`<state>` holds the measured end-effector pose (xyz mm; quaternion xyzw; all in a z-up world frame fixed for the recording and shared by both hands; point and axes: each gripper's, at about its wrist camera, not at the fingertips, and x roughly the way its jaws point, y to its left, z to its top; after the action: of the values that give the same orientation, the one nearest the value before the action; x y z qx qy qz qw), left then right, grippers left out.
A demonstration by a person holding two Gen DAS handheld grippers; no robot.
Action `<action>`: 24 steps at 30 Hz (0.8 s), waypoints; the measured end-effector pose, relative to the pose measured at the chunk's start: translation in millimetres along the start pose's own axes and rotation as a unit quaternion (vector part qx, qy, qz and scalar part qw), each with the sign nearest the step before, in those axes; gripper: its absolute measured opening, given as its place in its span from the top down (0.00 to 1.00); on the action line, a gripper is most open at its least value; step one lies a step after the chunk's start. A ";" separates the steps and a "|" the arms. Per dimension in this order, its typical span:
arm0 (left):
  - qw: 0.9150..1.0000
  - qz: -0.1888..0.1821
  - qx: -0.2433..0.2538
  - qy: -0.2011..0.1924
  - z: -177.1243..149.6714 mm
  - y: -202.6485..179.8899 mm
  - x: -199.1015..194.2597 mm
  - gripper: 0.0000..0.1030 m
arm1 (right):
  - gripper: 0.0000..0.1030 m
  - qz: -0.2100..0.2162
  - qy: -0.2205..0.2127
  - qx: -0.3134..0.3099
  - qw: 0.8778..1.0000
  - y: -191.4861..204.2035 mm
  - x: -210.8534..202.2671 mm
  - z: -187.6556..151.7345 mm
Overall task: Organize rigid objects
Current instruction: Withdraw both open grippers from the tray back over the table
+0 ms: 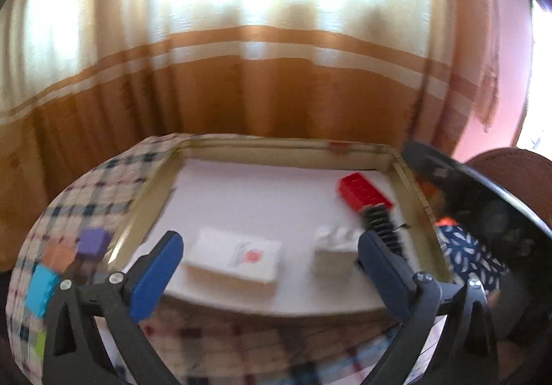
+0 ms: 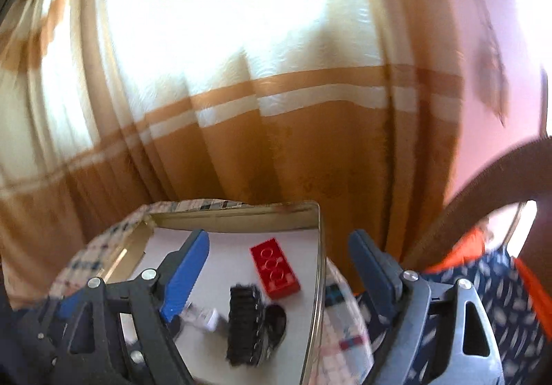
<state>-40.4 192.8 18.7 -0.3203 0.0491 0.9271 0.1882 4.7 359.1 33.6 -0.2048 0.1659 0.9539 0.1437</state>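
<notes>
A round surface (image 1: 103, 184) was covered with a checked cloth (image 1: 214, 343). On the cloth sat a wide, shallow tray (image 1: 410, 184) with low gold walls and a white floor. To the left of the tray, some colored blocks lay on the cloth: a purple block (image 1: 94, 241), a blue block (image 1: 40, 289) and an orange-brown one (image 1: 59, 255) between them, all close together. They looked blurry. A small green bit (image 1: 40, 343) showed lower down by the edge. In the right wrist view, the cloth (image 2: 339, 343) also showed past the right wall of the tray (image 2: 319, 267).
</notes>
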 end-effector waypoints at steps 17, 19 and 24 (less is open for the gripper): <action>0.991 0.126 0.014 -0.052 -45.8 64.1 -40.6 0.00 | 0.17 -0.046 -0.086 -0.021 0.995 47.5 -49.1 -51.5; 0.990 0.131 0.017 -0.055 -48.7 67.4 -42.3 0.00 | 0.17 -0.045 -0.086 -0.022 0.995 48.9 -51.8 -53.3; 0.991 0.122 0.000 -0.057 -54.6 79.0 -48.5 0.00 | 0.17 -0.052 -0.117 -0.040 0.991 57.6 -69.2 -61.3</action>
<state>-3.9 92.9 2.9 -0.2586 0.0771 0.9599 0.0759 66.6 269.8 26.0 -0.1057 0.0990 0.9684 0.2030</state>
